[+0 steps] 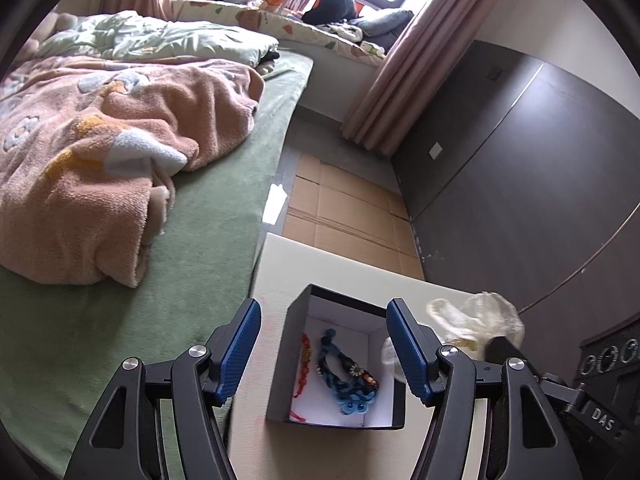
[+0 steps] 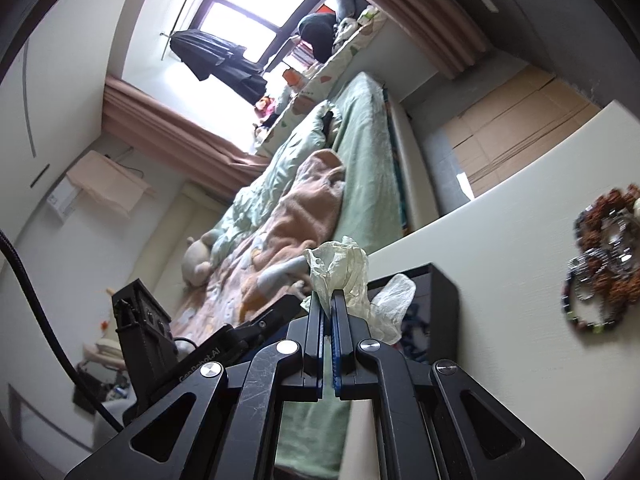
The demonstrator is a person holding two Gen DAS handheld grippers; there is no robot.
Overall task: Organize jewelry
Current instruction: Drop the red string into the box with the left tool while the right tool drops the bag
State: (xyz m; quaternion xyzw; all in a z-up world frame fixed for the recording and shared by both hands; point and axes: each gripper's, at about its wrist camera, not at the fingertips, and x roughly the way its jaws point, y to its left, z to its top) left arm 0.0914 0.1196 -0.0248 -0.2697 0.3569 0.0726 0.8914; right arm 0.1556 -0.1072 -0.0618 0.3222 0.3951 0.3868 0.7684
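Left wrist view: my left gripper [image 1: 324, 354] hangs with its jaws spread wide over an open black box [image 1: 288, 360] on a cream table [image 1: 280, 272], pinching nothing. The blue fingers [image 1: 238, 354] flank the box without touching it. Inside, on the white lining, lie a blue braided bracelet [image 1: 348, 380] and, along the box's left wall, a red beaded one [image 1: 305, 364]. The box sits near the table edge that runs beside the bed.

Right wrist view: my right gripper [image 2: 330, 300] is clamped tight on a crumpled clear plastic bag [image 2: 340, 268], which bunches up above the fingertips and droops over the box's rim. Farther along the table, well apart from the box, a pile of bracelets [image 2: 604, 256] lies blurred: brown beads, silvery links, dark beads.

Beyond the table, a bed [image 1: 192, 240] with a green sheet carries a rumpled pink blanket [image 1: 112, 160]. Flattened cardboard [image 1: 344, 208] covers the floor beside it, pink curtains [image 1: 404, 80] frame a bright window, and a dark wardrobe [image 1: 520, 180] lines the wall.
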